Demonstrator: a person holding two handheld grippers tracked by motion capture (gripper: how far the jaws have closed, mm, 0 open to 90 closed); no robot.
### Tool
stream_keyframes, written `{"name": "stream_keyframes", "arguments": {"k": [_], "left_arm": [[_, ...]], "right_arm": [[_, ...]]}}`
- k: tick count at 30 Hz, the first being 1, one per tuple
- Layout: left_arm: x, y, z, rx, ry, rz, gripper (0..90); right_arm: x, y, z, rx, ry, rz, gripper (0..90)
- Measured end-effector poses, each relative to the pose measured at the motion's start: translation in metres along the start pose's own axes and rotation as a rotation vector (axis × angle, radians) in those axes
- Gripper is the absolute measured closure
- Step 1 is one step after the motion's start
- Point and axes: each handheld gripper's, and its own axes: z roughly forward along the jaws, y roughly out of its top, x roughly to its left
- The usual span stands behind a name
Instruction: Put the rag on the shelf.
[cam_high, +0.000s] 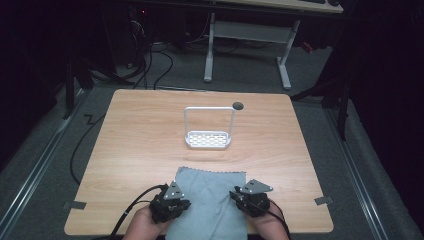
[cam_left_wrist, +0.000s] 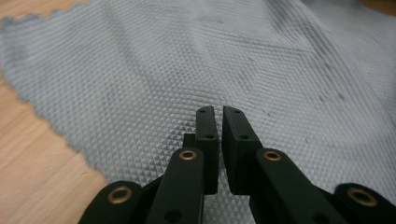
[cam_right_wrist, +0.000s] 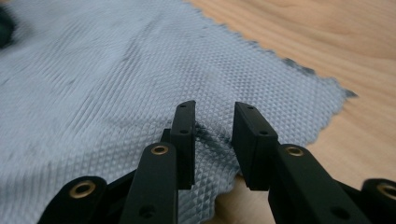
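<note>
A: We log the grey cloth (cam_high: 212, 197) first. It lies flat on the wooden table (cam_high: 140, 135), at the near edge, its near end running over that edge between our two forearms. Waffle weave, pinked border, a few faint creases.

B: Both tools sit on the cloth. The left gripper (cam_left_wrist: 219, 114) is at the cloth's left margin. In the left gripper view we see its jaws almost together, a thin slit between the pads, nothing pinched that we can make out. Cloth lies under and beyond the tips.

A: The right gripper (cam_right_wrist: 214, 109) is at the cloth's right margin, near the far right corner. Jaws apart, a clear gap. A small ridge of cloth rises in that gap, but we cannot tell if the pads press it.

B: Noted. In the high view, the left gripper (cam_high: 170, 202) and the right gripper (cam_high: 251, 199) flank the cloth, each with a grey plate on top.

A: Beyond the cloth's far edge, well apart, stands a white rack (cam_high: 208, 135) with a perforated base and a tall hoop handle. Farther still, a dark round hole (cam_high: 238, 105) in the tabletop.
</note>
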Motion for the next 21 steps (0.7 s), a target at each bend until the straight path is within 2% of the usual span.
{"name": "stream_keyframes", "arguments": {"k": [2, 5, 7, 8, 9, 10, 12, 15, 18, 21], "left_arm": [[-0.002, 0.001, 0.001, -0.002, -0.014, 0.001, 84.6], [0.000, 0.000, 0.002, -0.018, -0.022, -0.022, 82.3], [0.004, 0.000, 0.001, -0.027, -0.004, -0.028, 80.6], [0.006, 0.000, 0.000, -0.039, 0.011, -0.034, 77.5], [0.009, 0.000, -0.001, -0.053, 0.023, -0.042, 77.5], [0.013, 0.000, -0.003, -0.071, 0.033, -0.059, 71.9], [0.023, 0.001, -0.007, -0.110, 0.064, -0.099, 70.3], [0.043, 0.005, -0.011, -0.162, 0.121, -0.175, 62.2], [0.061, 0.010, -0.007, -0.181, 0.173, -0.239, 57.6], [0.073, 0.015, 0.004, -0.159, 0.213, -0.270, 55.2]], "right_arm": [[-0.002, 0.002, 0.002, -0.002, -0.006, 0.005, 70.6], [-0.007, 0.005, 0.007, -0.005, -0.008, 0.011, 70.6], [-0.008, 0.006, 0.008, -0.006, -0.008, 0.008, 69.7], [-0.008, 0.005, 0.007, -0.014, 0.003, 0.015, 65.2], [-0.008, 0.005, 0.007, -0.014, 0.003, 0.015, 65.2], [-0.010, 0.004, 0.004, -0.027, 0.010, 0.024, 64.5], [-0.013, 0.004, -0.003, -0.061, 0.017, 0.052, 63.5], [-0.017, 0.001, -0.012, -0.089, -0.001, 0.067, 62.4], [-0.021, -0.004, -0.017, -0.091, -0.011, 0.089, 61.9], [-0.024, -0.007, -0.019, -0.088, -0.017, 0.110, 61.0]]}}
